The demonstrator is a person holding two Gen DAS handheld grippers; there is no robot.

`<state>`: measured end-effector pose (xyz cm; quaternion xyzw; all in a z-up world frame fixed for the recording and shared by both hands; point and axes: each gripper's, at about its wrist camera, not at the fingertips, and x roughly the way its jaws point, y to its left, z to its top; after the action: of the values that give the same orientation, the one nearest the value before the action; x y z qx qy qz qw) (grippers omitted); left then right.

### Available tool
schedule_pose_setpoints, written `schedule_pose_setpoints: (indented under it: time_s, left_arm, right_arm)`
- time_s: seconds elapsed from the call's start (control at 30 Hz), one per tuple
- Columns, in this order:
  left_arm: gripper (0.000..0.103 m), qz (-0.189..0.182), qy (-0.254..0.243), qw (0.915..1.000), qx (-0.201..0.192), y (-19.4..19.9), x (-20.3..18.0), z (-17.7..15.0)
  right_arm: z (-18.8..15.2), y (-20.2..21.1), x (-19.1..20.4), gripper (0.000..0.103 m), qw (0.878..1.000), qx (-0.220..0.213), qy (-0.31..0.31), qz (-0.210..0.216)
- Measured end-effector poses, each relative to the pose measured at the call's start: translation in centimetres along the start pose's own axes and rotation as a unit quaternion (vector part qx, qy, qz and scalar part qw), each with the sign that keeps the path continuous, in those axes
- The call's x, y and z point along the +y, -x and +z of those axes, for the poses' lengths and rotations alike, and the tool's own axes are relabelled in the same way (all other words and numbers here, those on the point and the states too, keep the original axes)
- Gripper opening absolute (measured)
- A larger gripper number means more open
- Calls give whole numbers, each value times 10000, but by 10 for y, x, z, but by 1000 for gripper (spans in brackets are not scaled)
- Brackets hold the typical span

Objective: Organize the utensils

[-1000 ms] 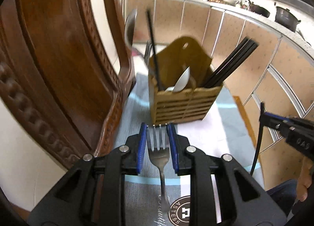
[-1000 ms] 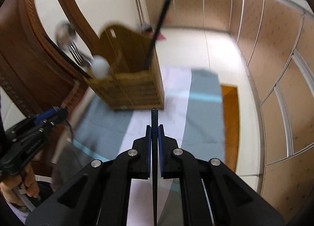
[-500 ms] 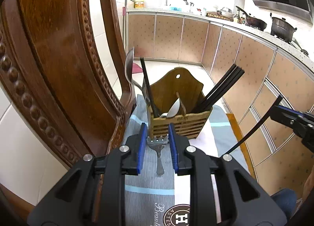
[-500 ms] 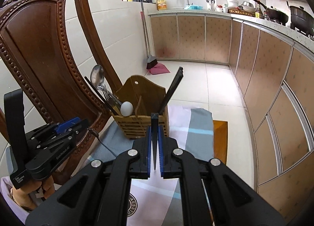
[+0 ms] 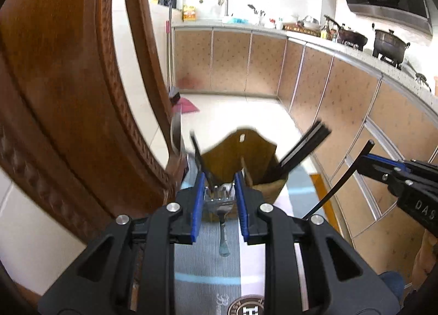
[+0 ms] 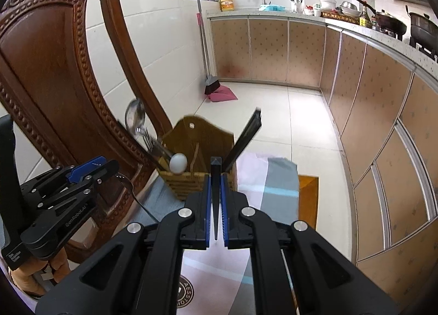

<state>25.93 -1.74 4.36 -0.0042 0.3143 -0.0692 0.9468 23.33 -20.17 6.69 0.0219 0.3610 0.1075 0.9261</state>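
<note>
Left wrist view: the left claw [image 5: 219, 191] grips a silver metal fork [image 5: 221, 207] by its head between the blue pads, tines forward, handle hanging down toward the cloth.
Left claw state: clenched on the fork, held in the air just in front of the caddy.
Right wrist view: the right claw [image 6: 215, 191] pinches a thin black chopstick [image 6: 215, 194] between its blue pads, the square end poking out ahead.
Right claw state: clenched on the chopstick, its long shaft slanting down below the claw as seen from the left camera [image 5: 339, 178].
Caddy: a brown slatted wooden utensil caddy [image 6: 191, 178] with a tall arched back and a hanging hole stands on the cloth, beyond both claws.
Caddy, left section: a silver metal spoon [image 6: 134, 118], another fork and a dark stick lean out toward the chair; a white rounded spoon [image 6: 178, 163] rests at the front edge.
Caddy, right section: a bundle of black chopsticks [image 6: 246, 134] leans out to the right.
Cloth: a grey, white and pale blue striped cloth [image 6: 279, 178] with a round printed logo covers the bench.
Chair: a carved dark brown wooden chair back [image 6: 54, 74] stands just left of the caddy.
Background: tan kitchen cabinets [image 6: 273, 49] and a white tiled floor, well apart.
</note>
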Motion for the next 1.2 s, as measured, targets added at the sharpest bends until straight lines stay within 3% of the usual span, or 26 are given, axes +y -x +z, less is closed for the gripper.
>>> schedule_pose_setpoints:
  time_s: [0.27, 0.43, 0.6, 0.8, 1.2]
  left_arm:
    - [22, 67, -37, 9973, -729, 24, 0, 79]
    - [22, 117, 12, 9956, -934, 10, 0, 107]
    - [22, 92, 126, 9969, -774, -29, 0, 102]
    - [22, 83, 113, 9984, -553, -72, -1, 86]
    - [23, 67, 93, 9995, -310, -97, 1, 66]
  right_arm:
    - [69, 25, 13, 7, 9978, -615, 197, -155]
    - [97, 26, 19, 7, 9948, -969, 215, -216]
    - [94, -3, 20, 7, 9934, -1119, 208, -151]
    - [71, -62, 15, 7, 9971, -737, 146, -130]
    - [49, -97, 11, 10, 9996, -227, 111, -101]
